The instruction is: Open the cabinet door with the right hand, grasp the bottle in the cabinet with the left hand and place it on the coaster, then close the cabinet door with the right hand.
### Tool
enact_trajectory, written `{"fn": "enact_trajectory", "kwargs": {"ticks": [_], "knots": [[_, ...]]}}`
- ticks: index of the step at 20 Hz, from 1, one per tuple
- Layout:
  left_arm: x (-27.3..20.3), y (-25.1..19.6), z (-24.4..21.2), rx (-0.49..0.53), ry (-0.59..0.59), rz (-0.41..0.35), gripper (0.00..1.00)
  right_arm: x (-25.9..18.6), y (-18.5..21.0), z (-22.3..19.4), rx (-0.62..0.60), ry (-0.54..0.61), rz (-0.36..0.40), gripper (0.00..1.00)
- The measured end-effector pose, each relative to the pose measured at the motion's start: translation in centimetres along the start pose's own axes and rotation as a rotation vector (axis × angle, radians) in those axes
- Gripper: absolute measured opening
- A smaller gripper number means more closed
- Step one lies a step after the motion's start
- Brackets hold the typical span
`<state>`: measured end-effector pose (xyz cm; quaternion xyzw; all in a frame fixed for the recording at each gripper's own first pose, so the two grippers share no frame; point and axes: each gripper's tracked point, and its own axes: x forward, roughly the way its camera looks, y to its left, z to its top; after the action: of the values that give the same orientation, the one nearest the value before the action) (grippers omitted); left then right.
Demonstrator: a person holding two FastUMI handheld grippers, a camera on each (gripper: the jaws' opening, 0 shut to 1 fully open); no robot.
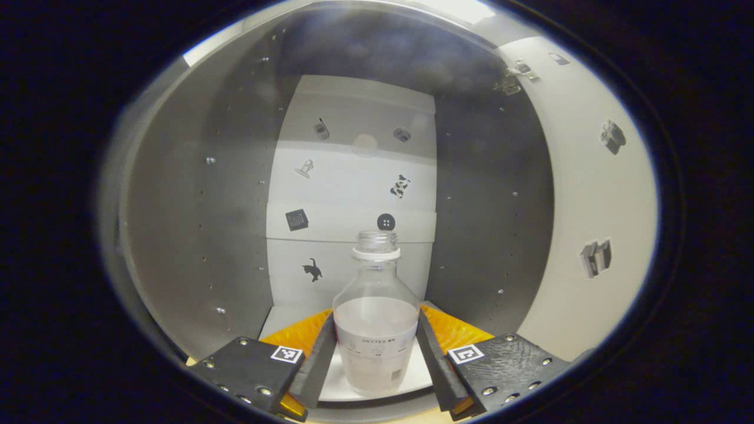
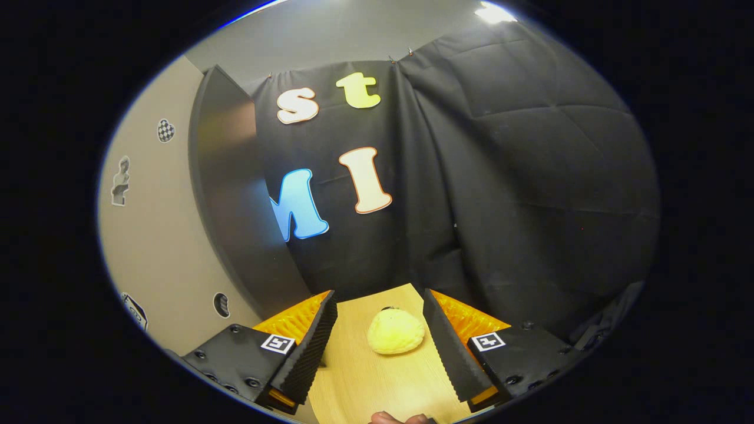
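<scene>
The bottle (image 1: 376, 318) stands upright on the cabinet (image 1: 235, 176) floor, dead ahead between your left tongs (image 1: 376, 359), long axis vertical. Both fingers (image 1: 315, 359) flank its lower body; contact appears close, but cannot be confirmed. Your right tongs (image 2: 377, 347) hang open and empty over the surface (image 2: 377, 383).

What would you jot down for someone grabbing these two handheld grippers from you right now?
Left gripper: inside the open cabinet, fingers on either side of the bottle, seemingly touching it; a firm grip can't be confirmed.
Right gripper: open, holding nothing, over the wooden table near a yellow object, beside the open cabinet door.
Done: door opened.
Left: lift the bottle out, set it on the coaster, close the door.
</scene>
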<state>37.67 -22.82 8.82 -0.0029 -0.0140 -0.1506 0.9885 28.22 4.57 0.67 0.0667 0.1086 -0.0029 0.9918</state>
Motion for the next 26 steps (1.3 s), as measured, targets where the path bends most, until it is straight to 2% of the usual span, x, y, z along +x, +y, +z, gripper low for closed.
{"fn": "enact_trajectory", "kwargs": {"ticks": [3, 4, 6, 11, 12, 18, 22, 24, 26], "knots": [[-3.2, -0.2, 0.3, 0.006, -0.001, -0.011, 0.73, -1.8, 0.1, -0.2, 0.004, -0.018, -0.005, 0.86], [-4.4, -0.1, 0.3, 0.005, 0.003, -0.013, 0.76, -2.6, 0.1, -0.2, 0.006, -0.018, -0.009, 0.93], [-6.9, 0.1, 0.4, 0.008, 0.002, -0.007, 0.73, -4.2, 0.6, -0.2, 0.009, -0.023, 0.0, 0.93], [-13.5, 2.2, -1.5, 0.029, 0.016, 0.036, 0.73, -7.4, 1.3, -0.1, -0.015, -0.037, 0.013, 0.93], [-14.8, 2.7, -2.3, 0.029, 0.022, 0.048, 0.76, -8.0, 1.7, 0.0, -0.017, -0.039, 0.02, 0.93], [-22.6, 6.5, -8.5, 0.029, 0.05, 0.123, 0.73, -10.6, 3.5, -0.5, -0.039, -0.034, 0.054, 0.93], [-26.6, 9.1, -13.7, 0.086, 0.034, 0.189, 0.75, -12.1, 5.1, -0.5, -0.017, -0.026, 0.083, 0.93], [-27.9, 9.5, -16.6, 0.099, 0.049, 0.2, 0.73, -12.5, 5.3, -0.2, -0.029, -0.033, 0.079, 0.93], [-28.9, 9.2, -19.2, 0.062, 0.049, 0.194, 0.73, -12.7, 5.5, -0.3, -0.04, -0.026, 0.077, 0.93]]}}
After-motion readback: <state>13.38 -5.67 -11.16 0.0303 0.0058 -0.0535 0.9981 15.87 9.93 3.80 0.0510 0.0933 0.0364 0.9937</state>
